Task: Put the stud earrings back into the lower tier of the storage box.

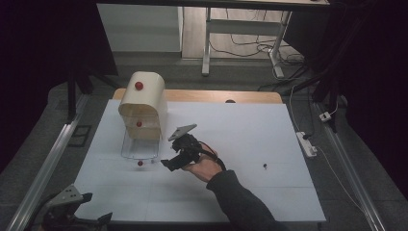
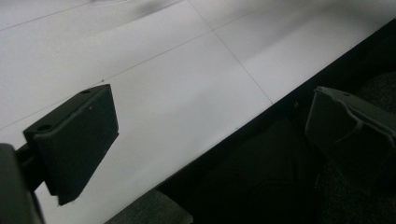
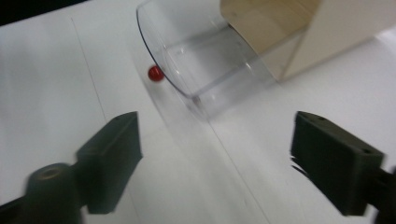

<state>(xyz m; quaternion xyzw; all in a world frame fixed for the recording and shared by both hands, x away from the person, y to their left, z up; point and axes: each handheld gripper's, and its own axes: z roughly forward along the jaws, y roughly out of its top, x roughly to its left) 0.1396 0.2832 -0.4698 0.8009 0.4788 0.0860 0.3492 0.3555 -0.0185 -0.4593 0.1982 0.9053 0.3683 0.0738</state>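
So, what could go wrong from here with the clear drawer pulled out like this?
The right gripper has open jaws and hovers close to the clear drawer; a careless move could bump it and shift the cream box. The red knob is small and round, so the pads may slip off it. The left gripper sits at the table edge.

Count from my seat: one cream box (image 1: pixel 143 103), one clear drawer (image 1: pixel 140 147) pulled out of it. Three red knobs (image 1: pixel 139 85). One small dark speck (image 1: pixel 265 166).
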